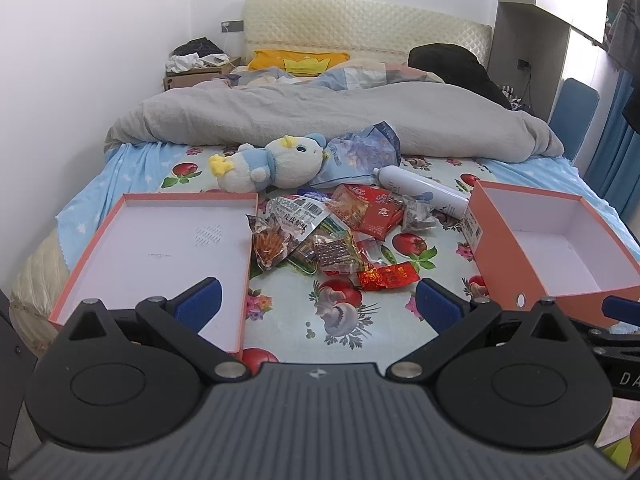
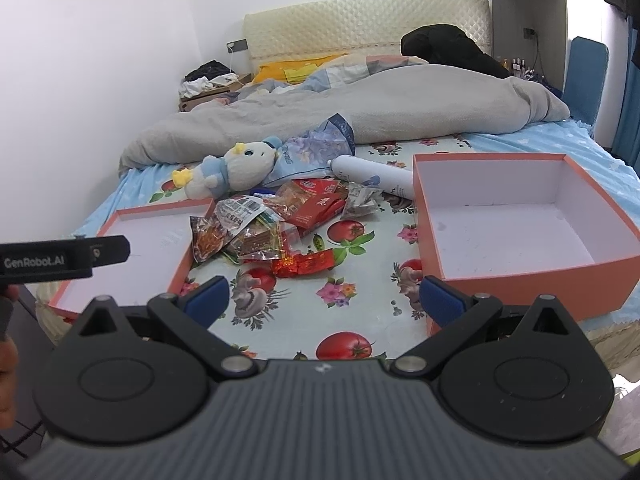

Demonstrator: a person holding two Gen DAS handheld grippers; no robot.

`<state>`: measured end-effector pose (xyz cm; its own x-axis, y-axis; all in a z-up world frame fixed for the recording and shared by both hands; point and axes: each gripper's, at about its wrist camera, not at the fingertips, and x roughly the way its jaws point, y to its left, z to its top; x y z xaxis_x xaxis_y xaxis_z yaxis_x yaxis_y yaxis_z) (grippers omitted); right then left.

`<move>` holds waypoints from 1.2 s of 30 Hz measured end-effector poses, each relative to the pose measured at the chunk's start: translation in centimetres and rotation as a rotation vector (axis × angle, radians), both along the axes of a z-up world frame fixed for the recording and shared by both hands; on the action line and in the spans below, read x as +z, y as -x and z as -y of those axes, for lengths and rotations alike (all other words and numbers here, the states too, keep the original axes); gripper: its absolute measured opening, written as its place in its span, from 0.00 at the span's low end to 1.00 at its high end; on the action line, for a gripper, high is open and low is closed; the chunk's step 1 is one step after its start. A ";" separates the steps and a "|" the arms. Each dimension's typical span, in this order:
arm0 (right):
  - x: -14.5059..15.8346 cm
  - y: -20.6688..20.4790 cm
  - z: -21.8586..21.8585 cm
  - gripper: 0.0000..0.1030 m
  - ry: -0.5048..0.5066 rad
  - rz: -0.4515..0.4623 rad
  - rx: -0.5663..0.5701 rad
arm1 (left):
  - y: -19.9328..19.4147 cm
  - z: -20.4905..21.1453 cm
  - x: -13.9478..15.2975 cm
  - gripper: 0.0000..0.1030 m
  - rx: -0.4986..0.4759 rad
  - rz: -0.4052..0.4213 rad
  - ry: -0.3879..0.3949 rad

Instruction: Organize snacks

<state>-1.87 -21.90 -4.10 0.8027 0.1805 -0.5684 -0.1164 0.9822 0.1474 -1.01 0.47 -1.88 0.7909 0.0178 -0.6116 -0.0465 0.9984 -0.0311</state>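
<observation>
Snack pile heaped on bed between orange lid and deep box, ready for sorting; left gripper and right gripper spread, empty, hovering short.

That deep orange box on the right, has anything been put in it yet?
Empty. The deep orange box shows only its bare white floor and walls; the snack packets lie piled on the bedsheet beside it.

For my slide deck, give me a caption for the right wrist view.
Open right gripper hovers over a bed, snack packets piled between shallow lid and deep orange box.
</observation>
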 end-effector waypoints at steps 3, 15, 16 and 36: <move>-0.2 -0.1 0.2 1.00 -0.002 -0.013 -0.003 | 0.0 0.0 0.0 1.00 -0.002 0.000 -0.002; -0.8 -0.3 0.3 1.00 -0.024 -0.031 0.010 | 0.0 0.0 -1.2 1.00 -0.002 -0.016 0.001; -0.9 -0.4 0.3 1.00 -0.026 -0.035 0.011 | -0.1 -0.1 -1.4 1.00 -0.001 -0.020 0.003; -4.2 -4.5 -1.1 0.97 -0.046 -0.056 0.069 | -8.2 -1.0 -6.5 1.00 -0.017 -0.156 0.060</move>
